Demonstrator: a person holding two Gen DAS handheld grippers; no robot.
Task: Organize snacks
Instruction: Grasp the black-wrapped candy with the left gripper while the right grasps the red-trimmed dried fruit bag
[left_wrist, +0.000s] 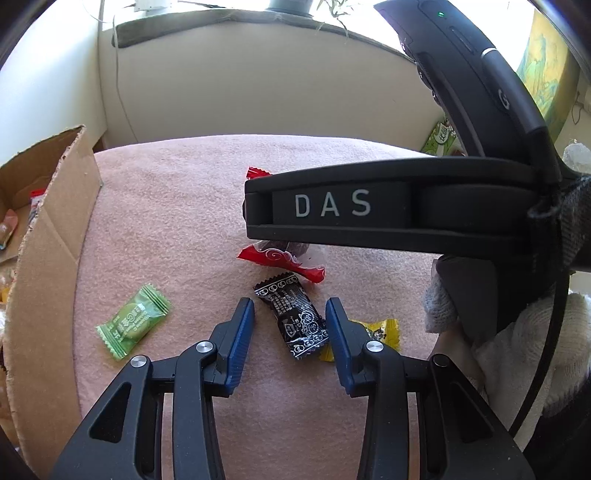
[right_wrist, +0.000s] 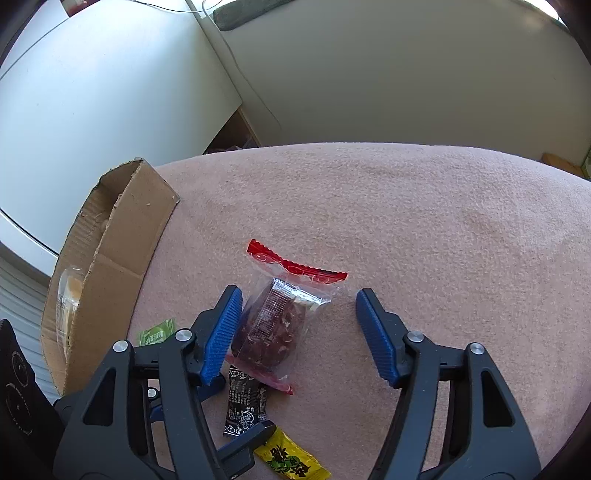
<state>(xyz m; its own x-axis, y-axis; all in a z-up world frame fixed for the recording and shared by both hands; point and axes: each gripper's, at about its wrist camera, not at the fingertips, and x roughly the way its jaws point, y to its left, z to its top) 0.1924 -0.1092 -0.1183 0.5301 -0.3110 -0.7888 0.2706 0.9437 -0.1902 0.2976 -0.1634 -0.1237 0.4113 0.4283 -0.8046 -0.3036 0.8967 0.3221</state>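
Two grippers straddle separate snacks on the pink cloth (right_wrist: 424, 206). Left gripper (left_wrist: 290, 314): released, black packet (left_wrist: 295, 317) between its jaws. Right gripper (right_wrist: 297, 314): released around the red-edged clear packet (right_wrist: 280, 314). Centre each packet before clenching; cardboard box (left_wrist: 55, 206) waits at nine o'clock.

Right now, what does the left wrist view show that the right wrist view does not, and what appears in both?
Only the left wrist view shows the whole green snack packet, the right gripper's body marked DAS and a gloved hand. Only the right wrist view shows the red-edged clear packet whole, between the right gripper's open fingers. Both show the black packet, yellow packet, cardboard box and pink cloth.
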